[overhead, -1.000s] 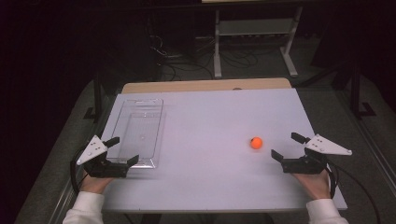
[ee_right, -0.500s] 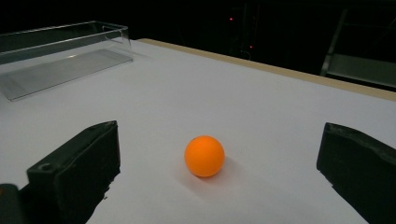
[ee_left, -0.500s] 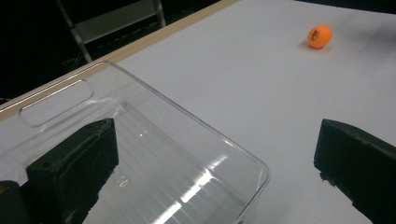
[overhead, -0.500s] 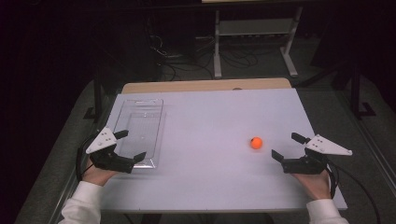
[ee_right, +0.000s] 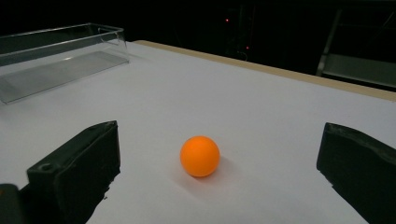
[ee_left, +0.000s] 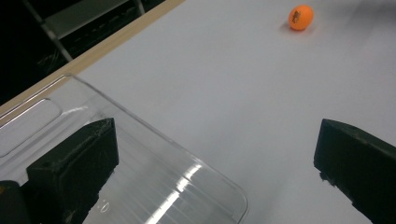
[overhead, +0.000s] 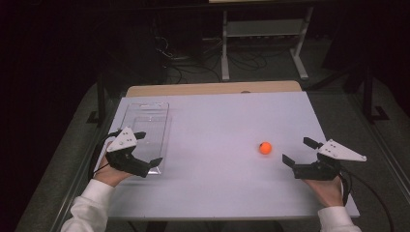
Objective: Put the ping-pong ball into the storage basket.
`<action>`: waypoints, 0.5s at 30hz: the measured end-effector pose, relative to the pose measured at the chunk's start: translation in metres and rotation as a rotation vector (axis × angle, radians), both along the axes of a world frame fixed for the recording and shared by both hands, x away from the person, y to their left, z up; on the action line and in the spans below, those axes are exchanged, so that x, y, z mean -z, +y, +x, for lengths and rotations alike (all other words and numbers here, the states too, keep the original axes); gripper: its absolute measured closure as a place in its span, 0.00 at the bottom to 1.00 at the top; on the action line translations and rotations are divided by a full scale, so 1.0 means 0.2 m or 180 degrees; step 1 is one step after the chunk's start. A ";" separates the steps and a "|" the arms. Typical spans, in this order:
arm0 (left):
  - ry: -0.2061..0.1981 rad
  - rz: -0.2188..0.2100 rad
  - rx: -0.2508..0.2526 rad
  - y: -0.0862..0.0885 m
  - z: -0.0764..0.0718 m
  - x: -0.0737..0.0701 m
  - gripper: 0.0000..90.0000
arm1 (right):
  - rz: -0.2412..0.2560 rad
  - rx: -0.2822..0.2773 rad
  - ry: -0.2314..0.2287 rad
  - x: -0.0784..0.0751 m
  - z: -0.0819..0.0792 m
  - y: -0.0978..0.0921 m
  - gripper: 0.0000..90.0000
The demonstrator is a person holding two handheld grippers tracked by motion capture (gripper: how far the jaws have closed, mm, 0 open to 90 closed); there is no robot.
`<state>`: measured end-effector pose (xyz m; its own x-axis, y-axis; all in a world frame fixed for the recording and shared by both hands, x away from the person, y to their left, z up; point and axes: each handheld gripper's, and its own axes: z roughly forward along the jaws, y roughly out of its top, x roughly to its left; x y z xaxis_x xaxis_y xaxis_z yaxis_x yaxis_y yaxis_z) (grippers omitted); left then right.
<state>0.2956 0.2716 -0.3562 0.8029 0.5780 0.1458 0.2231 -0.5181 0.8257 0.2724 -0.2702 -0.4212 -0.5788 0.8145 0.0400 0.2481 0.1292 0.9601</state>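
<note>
An orange ball rests on the white table, right of centre. My right gripper sits open just right of the ball, jaws pointing at it; in the right gripper view the ball lies between and a little beyond the two jaws. A clear plastic tray lies at the table's left. My left gripper is open over the tray's near right corner, one jaw above the tray, the other over bare table. The ball shows far off in the left gripper view.
A wooden strip edges the table's far side. Beyond it stand a metal shelf frame and cables on a dark floor. Dark table legs flank both sides. Cables trail from both grippers.
My left gripper has moved forward and to the right, from the table's left front corner onto the tray's near corner. The right gripper and the ball have stayed put.
</note>
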 end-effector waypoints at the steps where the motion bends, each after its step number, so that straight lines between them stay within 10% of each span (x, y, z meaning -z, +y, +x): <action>1: 0.0006 0.0030 0.0020 -0.01 0.00 0.00 0.00 | 0.0005 0.0002 -0.0006 0.00 0.00 0.00 0.00; 15: 0.0090 0.0317 0.0334 -0.21 0.08 -0.04 0.00 | -0.0007 -0.0023 0.0028 0.00 0.00 0.00 0.00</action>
